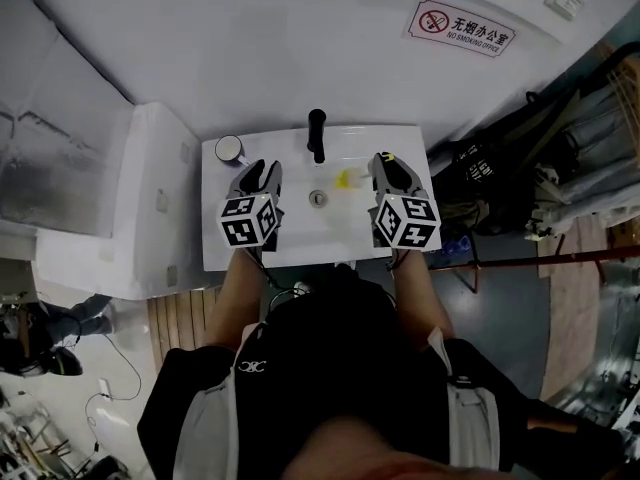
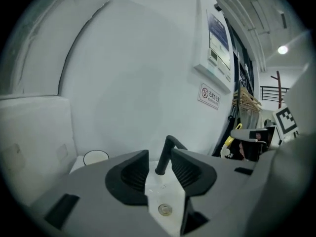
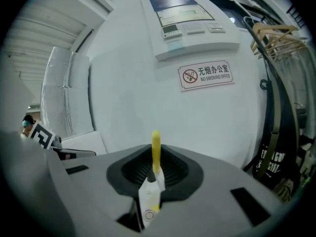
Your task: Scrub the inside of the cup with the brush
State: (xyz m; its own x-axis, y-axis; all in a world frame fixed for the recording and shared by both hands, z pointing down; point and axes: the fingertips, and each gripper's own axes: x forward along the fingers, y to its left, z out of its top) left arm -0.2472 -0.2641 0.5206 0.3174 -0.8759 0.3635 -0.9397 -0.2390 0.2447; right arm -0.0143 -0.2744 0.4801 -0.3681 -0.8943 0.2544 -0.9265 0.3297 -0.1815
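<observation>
Nearest first: both grippers hang side by side over the near half of the washbasin [image 1: 215, 238], with the drain [image 1: 317, 198] between them.

Left gripper [image 1: 259, 171]: fingers released and standing apart, nothing between the pads. Through the gap I see only the black faucet [image 1: 316, 133] further off. I read the spread as readiness for the cup, which this hand would have to steady while the other scrubs.

Right gripper [image 1: 390, 160]: fingers clenched on the brush [image 3: 155, 149]. Its yellow handle stands upright in the narrow gap and pokes up past the fingertips. My guess is that an upright hold lets the working end go straight down into a cup mouth. The head view shows a yellow smear in the basin just left of this gripper. It may be the brush's lower end, but it is too blurred to be sure.

Further off, the faucet rises from the middle of the far rim, its spout reaching over the drain.

The cup [image 1: 229, 149] stands upright, mouth up, on the far-left corner of the basin ledge. It is left of the faucet, apart from both grippers and nearer the left one. On the ledge rather than in the bowl, it is open to approach from the near side. Untouched; scrubbing not yet begun.

Beyond is the white wall, with a no-smoking sign [image 1: 462, 30] at far right.
</observation>
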